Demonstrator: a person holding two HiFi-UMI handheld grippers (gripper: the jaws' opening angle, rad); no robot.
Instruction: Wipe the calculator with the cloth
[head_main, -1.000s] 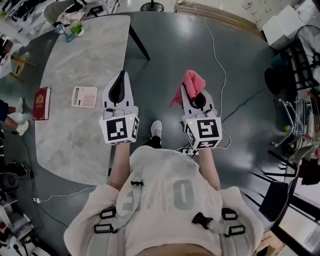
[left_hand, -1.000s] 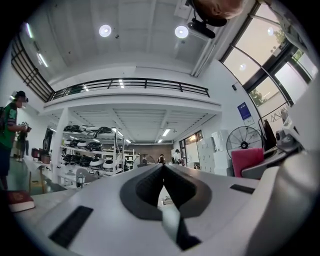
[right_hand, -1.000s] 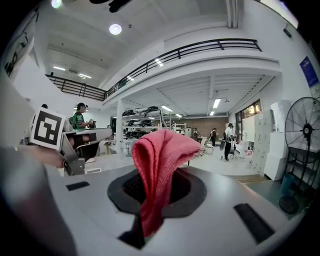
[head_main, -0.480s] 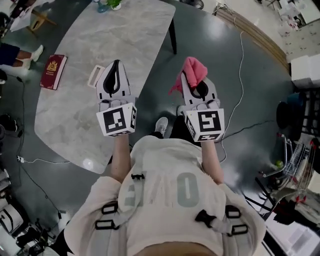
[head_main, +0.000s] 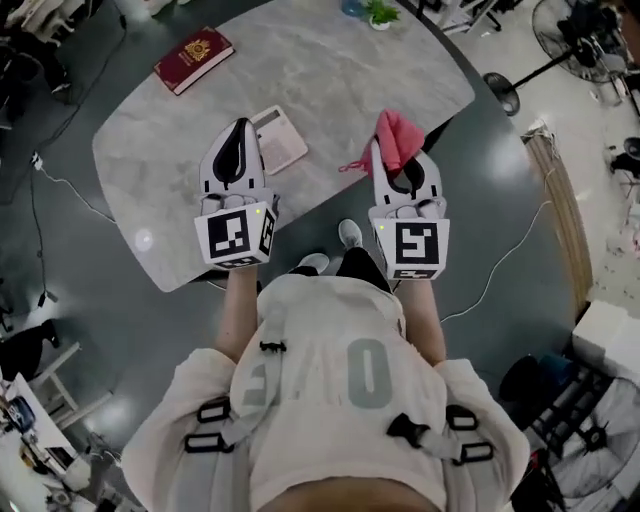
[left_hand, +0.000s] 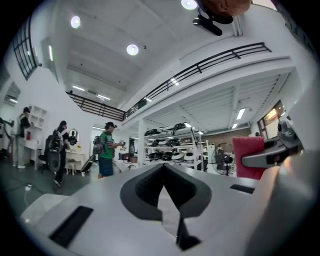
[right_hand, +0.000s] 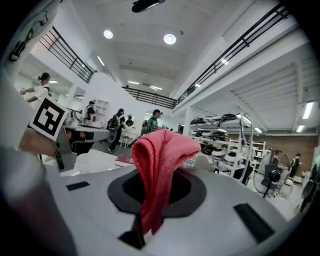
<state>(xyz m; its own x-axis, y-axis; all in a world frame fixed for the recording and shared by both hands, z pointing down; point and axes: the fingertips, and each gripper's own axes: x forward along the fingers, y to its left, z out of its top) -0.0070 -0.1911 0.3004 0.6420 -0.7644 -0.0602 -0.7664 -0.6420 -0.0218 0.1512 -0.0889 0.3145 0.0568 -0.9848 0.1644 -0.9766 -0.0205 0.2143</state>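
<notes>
**Holding pink cloth (head_main: 394, 136) in right gripper (head_main: 397, 158), calculator (head_main: 283, 140) untouched**

Right gripper:
- Clamped shut on a bunched fold of the cloth.
- Cloth mostly sticking up and forward past the tips, with one tail hanging down between the jaws.
- Pointing roughly level over the near edge of the grey marble table (head_main: 330, 75).

Left gripper (head_main: 241, 128):
- Fully closed, tips meeting, nothing between them.
- Held side by side with the right one, well apart from it.
- Marker cube (head_main: 236, 236) facing up at the head camera, same as the right cube (head_main: 414, 246).

Calculator:
- Lying flat on the table, pale casing, keypad up.
- Sitting just beside the left gripper's tip, on the side towards the right gripper.
- Partly hidden under the left gripper in the head view.
- Placed between the two grippers, nearer the left one.
- Apart from the cloth.
- Can't tell the height of either gripper above the tabletop.

Elsewhere on the table:
- Red passport (head_main: 194, 59) near the far left edge, well apart from the calculator.
- Small green plant (head_main: 379, 12) at the far edge.

Off the table:
- White cable (head_main: 505, 265) snaking over the dark floor on the right.
- Standing fan (head_main: 590, 28) at upper right.

Past the left jaws: person in a green shirt (left_hand: 106, 150), shelving racks (left_hand: 175, 152), round ceiling lights.
</notes>
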